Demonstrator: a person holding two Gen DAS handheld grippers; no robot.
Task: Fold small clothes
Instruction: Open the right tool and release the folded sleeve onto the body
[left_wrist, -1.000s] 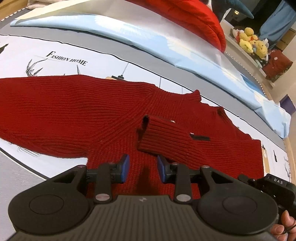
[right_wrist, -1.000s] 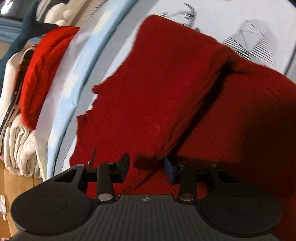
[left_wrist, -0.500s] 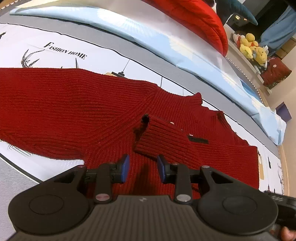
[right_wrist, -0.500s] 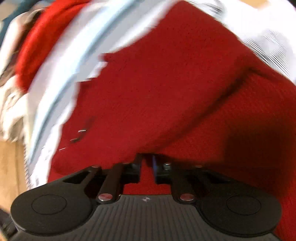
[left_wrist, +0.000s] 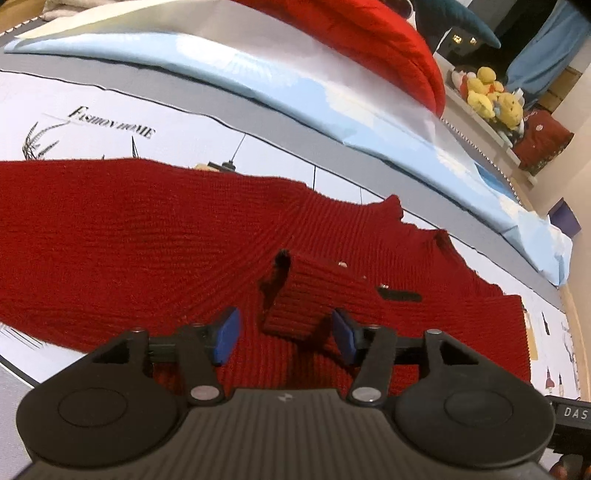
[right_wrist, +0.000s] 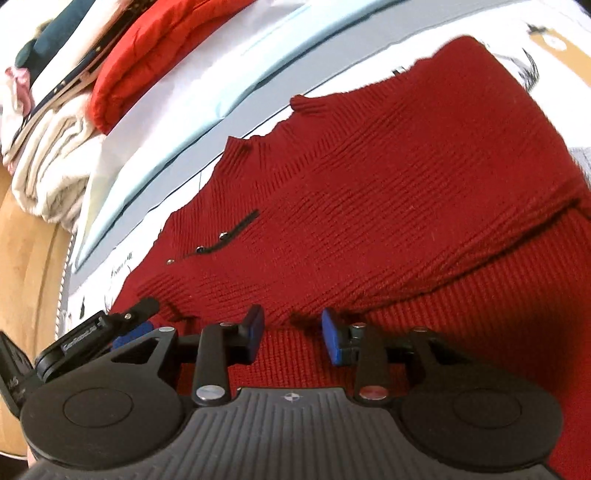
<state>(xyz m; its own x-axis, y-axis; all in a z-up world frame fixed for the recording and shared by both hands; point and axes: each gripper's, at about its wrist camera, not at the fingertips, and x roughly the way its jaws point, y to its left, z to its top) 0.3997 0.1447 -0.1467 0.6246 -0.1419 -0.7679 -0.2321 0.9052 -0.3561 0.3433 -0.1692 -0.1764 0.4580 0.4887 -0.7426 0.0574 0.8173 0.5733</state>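
A dark red ribbed knit sweater (left_wrist: 122, 236) lies flat on a printed bedsheet (left_wrist: 74, 107). One sleeve is folded across the body, and its ribbed cuff (left_wrist: 299, 295) ends just ahead of my left gripper (left_wrist: 284, 338). That gripper is open and empty, with the jaws on either side of the cuff end. In the right wrist view the sweater (right_wrist: 388, 192) fills the middle, with the folded sleeve edge running just past my right gripper (right_wrist: 291, 334), which is open and empty over the knit. The left gripper (right_wrist: 122, 332) shows at lower left there.
A light blue pillow or duvet (left_wrist: 295, 81) and a bright red padded cover (left_wrist: 369, 29) lie along the far side of the bed. Folded cream bedding (right_wrist: 51, 158) is stacked at the left. Yellow plush toys (left_wrist: 491, 92) sit on a shelf. The wooden bed edge (right_wrist: 26, 258) is at the left.
My right gripper was shut on the sleeve half a second ago and has opened, leaving the sleeve laid over the body. My left gripper has opened wider, near the cuff.
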